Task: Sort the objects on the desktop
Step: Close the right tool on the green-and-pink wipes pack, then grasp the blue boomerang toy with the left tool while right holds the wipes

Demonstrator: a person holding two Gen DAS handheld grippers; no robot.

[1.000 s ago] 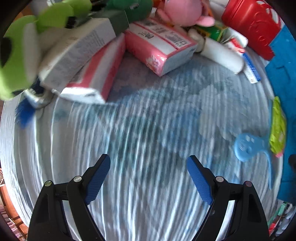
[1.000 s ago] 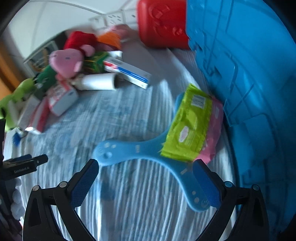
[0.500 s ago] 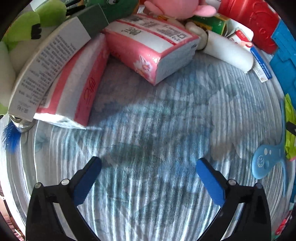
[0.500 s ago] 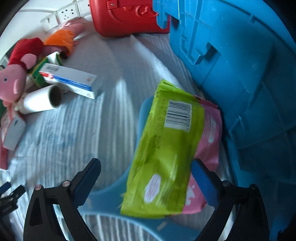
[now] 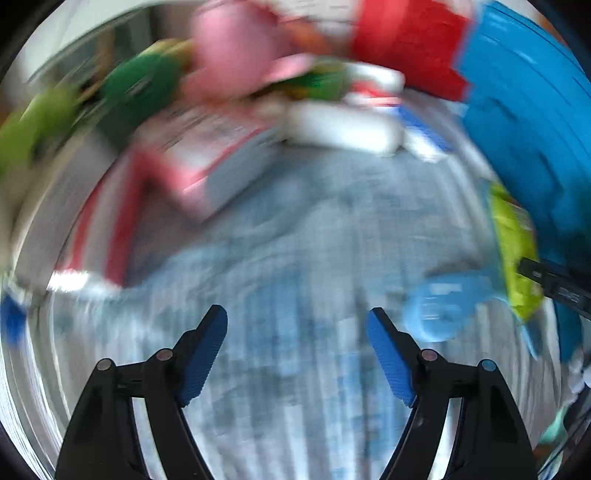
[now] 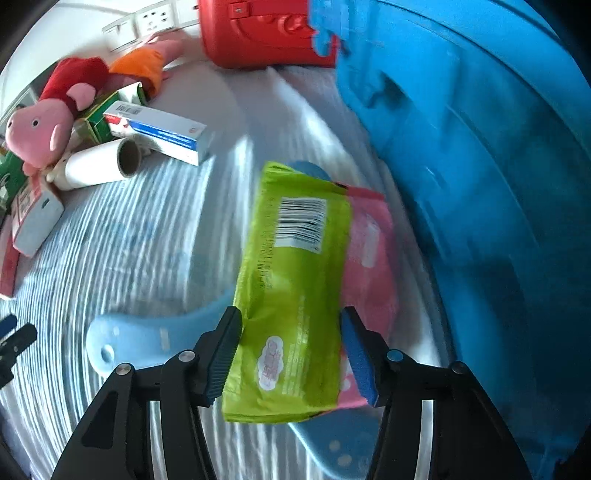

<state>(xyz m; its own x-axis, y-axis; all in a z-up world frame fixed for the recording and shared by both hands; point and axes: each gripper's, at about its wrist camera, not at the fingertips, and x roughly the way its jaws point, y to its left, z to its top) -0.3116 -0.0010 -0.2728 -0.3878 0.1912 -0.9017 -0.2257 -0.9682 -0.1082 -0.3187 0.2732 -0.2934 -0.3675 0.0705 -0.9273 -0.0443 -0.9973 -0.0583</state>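
Take the blue bin (image 6: 480,184) as your landmark: it fills the far right side of the striped cloth (image 6: 129,240), with the red container (image 6: 258,33) just behind its near corner. Everything waiting to be sorted lies to the bin's left. The main heap is well away from it: the pink plush pig (image 6: 37,129), the white roll (image 6: 99,162) and the blue-and-white box (image 6: 159,133).

The step in hand is a pick-up. Just beside the bin's wall lies the green packet (image 6: 295,288), stacked on a pink packet (image 6: 373,240) and a light blue hanger (image 6: 147,339). Your right gripper (image 6: 291,350) has just been closing and its jaws now straddle the green packet, pads at its edges; I judge the pinch is on or nearly so.

Your left gripper (image 5: 295,354) has also been narrowing, yet it stands apart over bare cloth with nothing between its jaws.

Next, firm the right pinch, lift the green packet clear of the pink one, and carry it over the bin's rim.
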